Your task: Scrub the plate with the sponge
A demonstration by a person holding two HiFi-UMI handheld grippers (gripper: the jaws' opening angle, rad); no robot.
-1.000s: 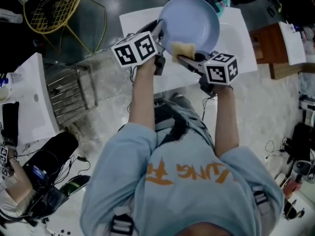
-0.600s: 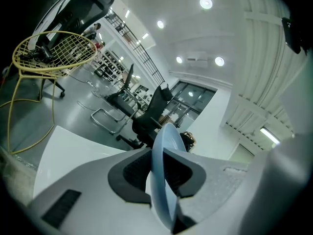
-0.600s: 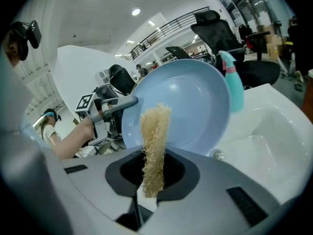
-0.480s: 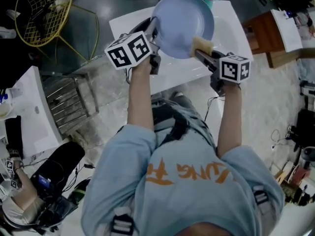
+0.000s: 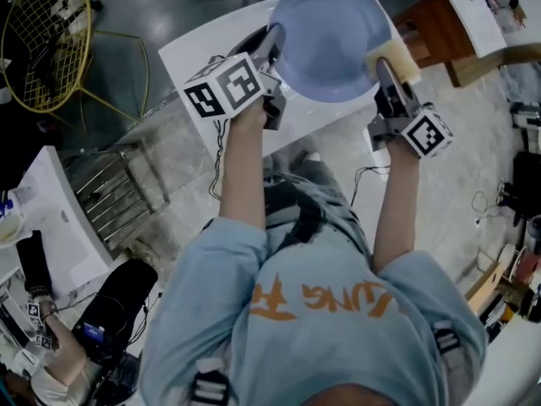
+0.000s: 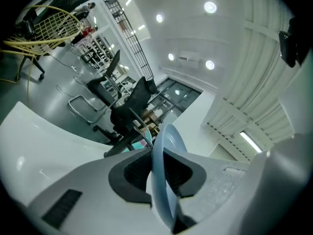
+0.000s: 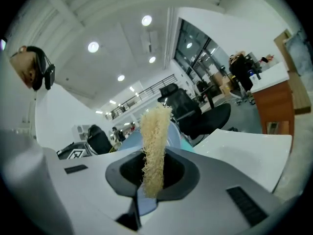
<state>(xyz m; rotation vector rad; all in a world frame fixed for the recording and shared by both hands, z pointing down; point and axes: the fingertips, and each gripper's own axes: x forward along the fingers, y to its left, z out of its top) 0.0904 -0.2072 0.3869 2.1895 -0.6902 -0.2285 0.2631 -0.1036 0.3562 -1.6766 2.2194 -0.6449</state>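
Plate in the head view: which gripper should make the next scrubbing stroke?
Right. The right gripper is shut on the sponge, right at the rim of the plate. The left gripper clamps the opposite rim, holding the plate up, so it cannot scrub.

The plate (image 5: 330,36), at twelve o'clock in the head view, is a plain pale blue, and the sponge (image 5: 397,56) at its three o'clock edge is straw yellow with a coarse fibrous weave. The left gripper (image 5: 272,45) and the right gripper (image 5: 385,68) are light grey with dark grey pads, and each carries a white cube printed with black square markers. The table (image 5: 194,49) is white, the person's shirt (image 5: 254,252) is light blue with orange lettering, the wire chair (image 5: 34,24) at ten o'clock is yellow, and the cabinet (image 5: 431,28) at one o'clock is brown wood.
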